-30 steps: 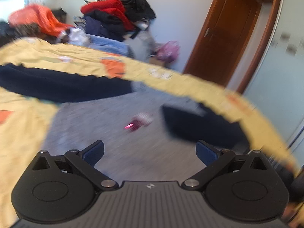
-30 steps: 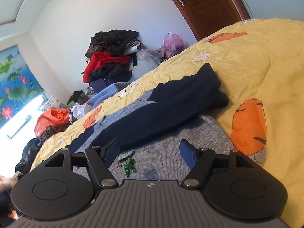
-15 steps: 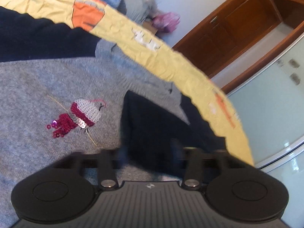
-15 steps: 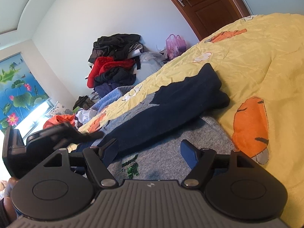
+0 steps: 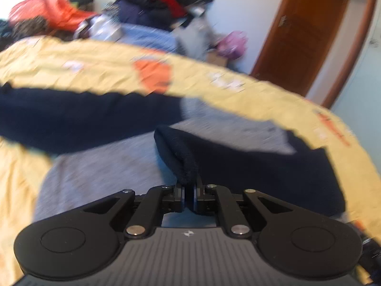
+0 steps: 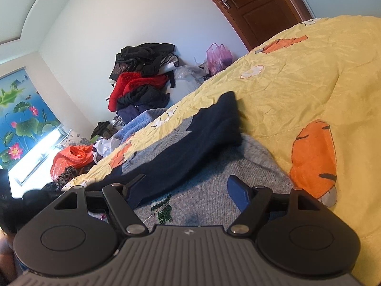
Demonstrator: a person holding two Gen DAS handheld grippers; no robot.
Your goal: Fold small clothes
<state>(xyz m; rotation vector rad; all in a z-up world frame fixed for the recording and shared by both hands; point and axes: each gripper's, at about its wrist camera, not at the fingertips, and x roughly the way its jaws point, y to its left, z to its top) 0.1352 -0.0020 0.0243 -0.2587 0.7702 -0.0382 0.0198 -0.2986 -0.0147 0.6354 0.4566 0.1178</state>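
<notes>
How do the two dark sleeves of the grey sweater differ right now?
The near sleeve is pinched at its cuff by the left gripper and lifted; the far sleeve lies flat across the sweater, ungripped. Both are dark navy knit.

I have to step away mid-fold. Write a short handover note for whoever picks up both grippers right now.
Left hand-held gripper: just closed; it pinches the cuff of the navy sleeve, lifted off the cloth.
Right hand-held gripper: open, holds nothing, poised over the grey front of the sweater.
Sweater lies spread face up on the yellow quilt; the other navy sleeve lies stretched out, not folded.
Done: one cuff gripped.
Left: probably fold this sleeve across the body, then the other sleeve, then the body.
</notes>
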